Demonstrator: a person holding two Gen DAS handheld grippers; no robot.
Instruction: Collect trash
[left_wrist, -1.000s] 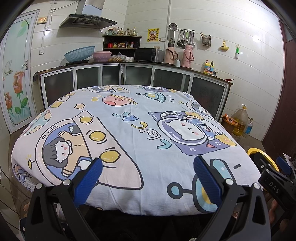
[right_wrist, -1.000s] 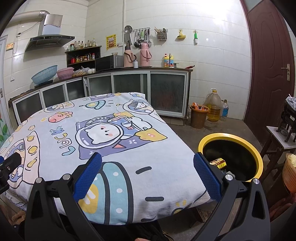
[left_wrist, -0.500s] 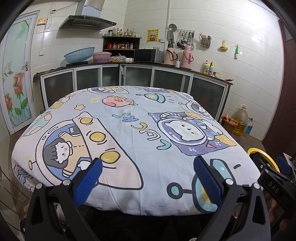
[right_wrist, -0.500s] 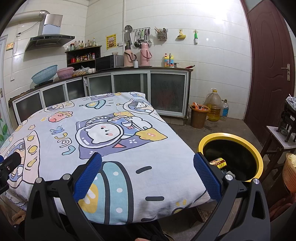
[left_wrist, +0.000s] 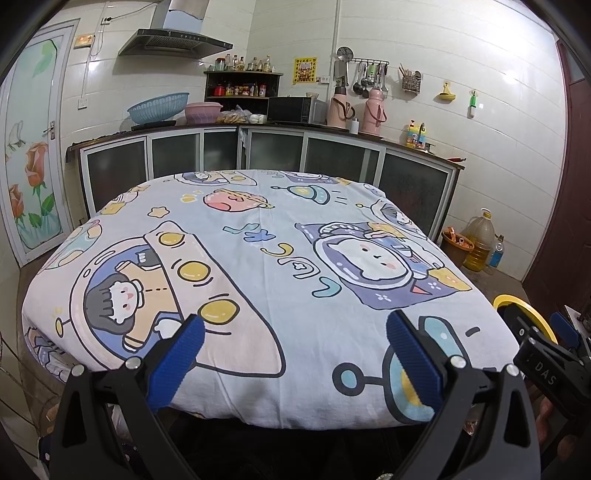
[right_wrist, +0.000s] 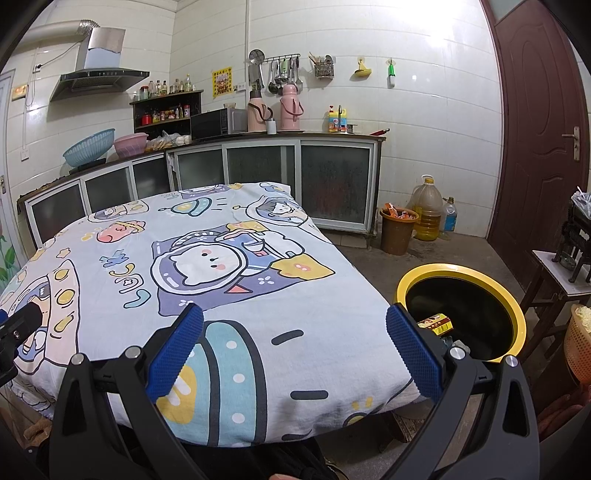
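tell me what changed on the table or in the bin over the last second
Nothing visibly changed. Both grippers, left and right, stay open and empty over the near edge of the cartoon tablecloth, and the yellow-rimmed bin beside the table still holds the same small yellow packet.

We take the table (right_wrist: 258, 295) as our landmark; a printed cloth (left_wrist: 258, 266) lies over its whole top; behind it runs a counter (right_wrist: 258, 138), on which stand a microwave (right_wrist: 218, 123) and two flasks (right_wrist: 290, 107); right of the table, on the floor, stands a bin (right_wrist: 460, 267), with a small packet (right_wrist: 436, 323) in it; behind the bin, beside the counter's right end, stand a bucket (right_wrist: 397, 230) and an oil jug (right_wrist: 427, 210); further right of the bin is a door (right_wrist: 535, 129).
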